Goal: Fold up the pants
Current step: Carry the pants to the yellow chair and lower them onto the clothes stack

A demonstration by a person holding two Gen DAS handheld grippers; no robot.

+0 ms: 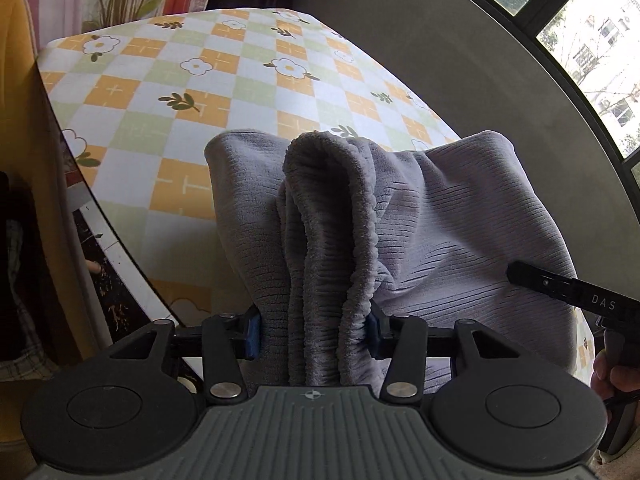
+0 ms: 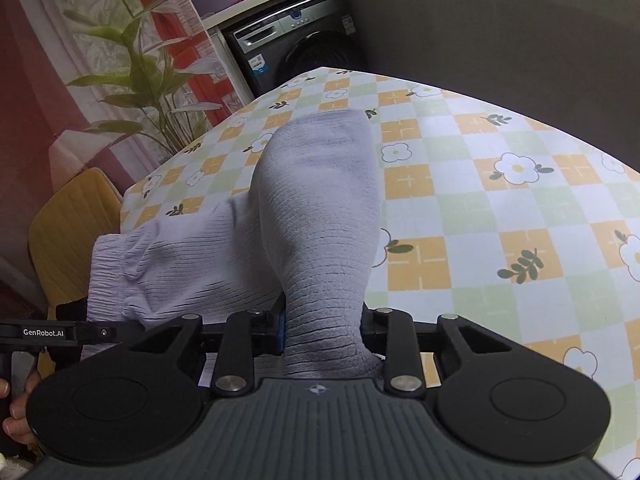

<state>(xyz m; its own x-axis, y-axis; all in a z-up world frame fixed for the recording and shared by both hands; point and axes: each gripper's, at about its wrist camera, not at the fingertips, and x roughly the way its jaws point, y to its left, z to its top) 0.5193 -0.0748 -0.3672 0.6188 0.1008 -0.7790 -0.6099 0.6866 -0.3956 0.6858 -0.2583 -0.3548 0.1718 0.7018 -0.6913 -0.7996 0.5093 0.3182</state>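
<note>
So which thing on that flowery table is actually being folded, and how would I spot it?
Start at the table with the checked flower-print cloth. On it lies the only garment, soft grey ribbed pants, bunched and lifted at two spots by the left gripper and right gripper. Nothing else there is plain grey or fuzzy.

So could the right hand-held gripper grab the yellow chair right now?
Probably not. The right hand-held gripper is already shut on a bunch of the grey pants, so its jaws are full. The yellow chair also sits off past the table's far edge, away from where it points.
</note>
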